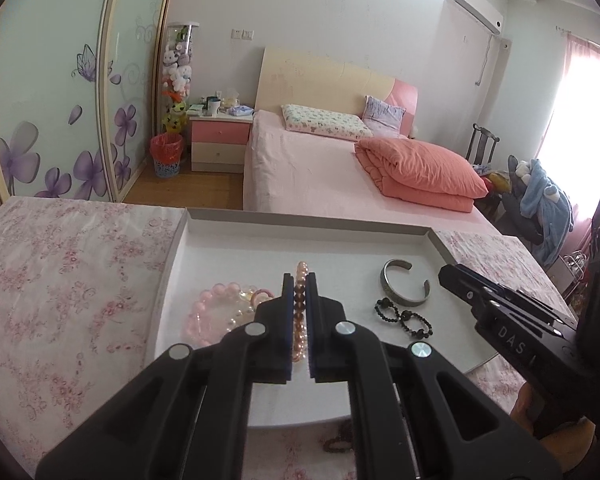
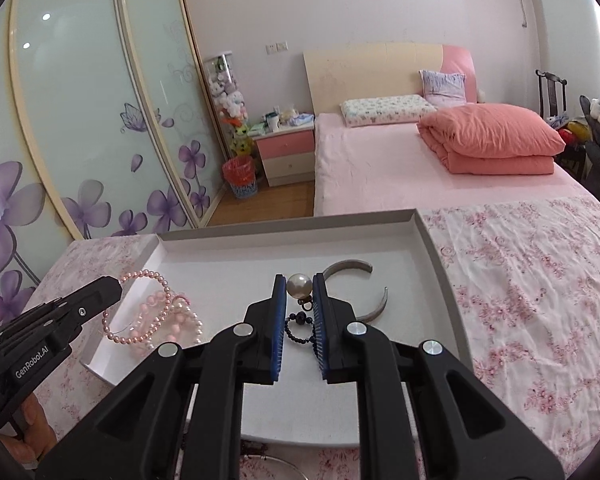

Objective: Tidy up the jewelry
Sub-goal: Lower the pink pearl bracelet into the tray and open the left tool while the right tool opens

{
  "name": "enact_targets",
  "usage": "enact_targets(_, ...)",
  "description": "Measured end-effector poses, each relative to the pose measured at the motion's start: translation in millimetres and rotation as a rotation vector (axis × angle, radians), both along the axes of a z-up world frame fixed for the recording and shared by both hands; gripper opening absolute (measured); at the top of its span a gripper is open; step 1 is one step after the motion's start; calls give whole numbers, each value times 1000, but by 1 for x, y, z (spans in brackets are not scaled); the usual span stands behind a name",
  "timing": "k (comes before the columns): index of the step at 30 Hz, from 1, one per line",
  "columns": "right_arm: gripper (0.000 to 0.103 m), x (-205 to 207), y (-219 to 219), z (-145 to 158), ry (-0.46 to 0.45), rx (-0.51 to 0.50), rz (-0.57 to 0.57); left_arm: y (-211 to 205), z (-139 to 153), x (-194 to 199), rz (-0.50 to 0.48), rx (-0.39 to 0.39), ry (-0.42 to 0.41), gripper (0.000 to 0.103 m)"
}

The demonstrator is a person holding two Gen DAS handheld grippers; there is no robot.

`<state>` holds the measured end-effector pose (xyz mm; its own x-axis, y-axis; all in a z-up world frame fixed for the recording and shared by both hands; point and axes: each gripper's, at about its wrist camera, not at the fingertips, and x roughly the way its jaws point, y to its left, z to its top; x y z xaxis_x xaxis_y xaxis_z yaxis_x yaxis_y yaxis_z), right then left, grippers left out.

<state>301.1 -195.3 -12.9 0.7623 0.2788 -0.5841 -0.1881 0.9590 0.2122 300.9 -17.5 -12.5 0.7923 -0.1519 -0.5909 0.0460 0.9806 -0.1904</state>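
A shallow white tray lies on a floral cloth. My left gripper is shut on a pink-and-brown beaded bracelet, which hangs over the tray in the right wrist view. My right gripper is shut on a large pearl earring held above the tray; it shows from the side in the left wrist view. In the tray lie pale pink bead bracelets, a silver cuff bangle and black bead loops.
The floral cloth covers the surface around the tray. Dark beads and a thin ring lie on it near the tray's front edge. Beyond are a pink bed, a nightstand and a wardrobe.
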Motion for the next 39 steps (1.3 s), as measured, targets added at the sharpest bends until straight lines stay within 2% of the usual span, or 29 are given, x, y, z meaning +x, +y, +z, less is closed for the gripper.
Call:
enact_targets(5,15,10,0,-8,39,21,-3,-1,-10,12,1,-9,27,7)
enact_targets(8,24,10,-6,-9,55,36,-4,3,-14,15,10,-38,42,10)
enact_targets(10,30,9,-9,-9,54,34,-9,6,-15,16,16,-55,50,19)
enact_targets(20,33,-2,-22,-10,63,39,-26,17,-11,3,35,-73,44,28)
enact_targets(25,43,-26,-25,-10,65,21,4,23,-12,-14,28,-69,45,32)
enact_targets(27,44,-38,-26,-12,74,8,26,25,-13,-21,25,-67,48,33)
enact_targets(35,53,-77,-22,-34,164,-72,118,40,-29,-57,21,-41,104,38)
enact_targets(39,64,-95,-19,-43,201,-100,166,48,-38,-70,28,-33,131,42)
